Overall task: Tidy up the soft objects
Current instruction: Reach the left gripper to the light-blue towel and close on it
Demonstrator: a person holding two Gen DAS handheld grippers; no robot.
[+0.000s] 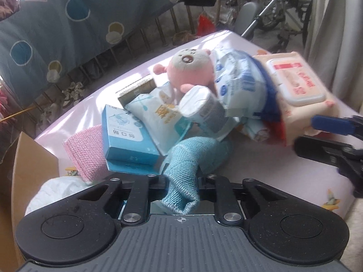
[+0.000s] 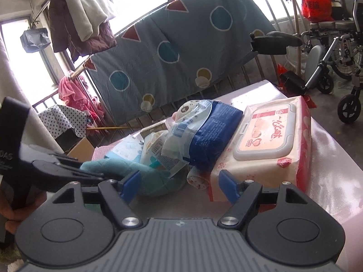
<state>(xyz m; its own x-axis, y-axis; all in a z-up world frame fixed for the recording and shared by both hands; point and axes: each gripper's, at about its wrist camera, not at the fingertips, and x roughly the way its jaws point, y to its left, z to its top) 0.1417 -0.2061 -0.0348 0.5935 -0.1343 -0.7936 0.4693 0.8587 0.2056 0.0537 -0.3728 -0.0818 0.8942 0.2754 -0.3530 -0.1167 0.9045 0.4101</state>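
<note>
My left gripper [image 1: 181, 182] is shut on a light blue knitted cloth [image 1: 195, 156], whose hem bunches up between the jaws at the bottom of the left wrist view. The cloth trails into a heap: a pink plush toy [image 1: 188, 68], a blue box [image 1: 122, 136], white-and-blue tissue packs [image 1: 236, 74], a pink knitted cloth [image 1: 84, 156] and a large wet wipes pack [image 1: 297, 83]. My right gripper [image 2: 179, 187] stands open just short of the wet wipes pack [image 2: 267, 136], nothing between its blue pads [image 2: 130, 185]. The left gripper [image 2: 90, 172] shows at the left, on the blue cloth [image 2: 127, 167].
The heap lies on a pale pink table [image 2: 329, 170]. A cardboard box [image 1: 29, 158] and a white plastic bag [image 1: 56, 190] sit past the table's left edge. A patterned blanket [image 2: 170, 56] hangs on railings behind. A wheelchair [image 2: 329, 68] stands at the far right.
</note>
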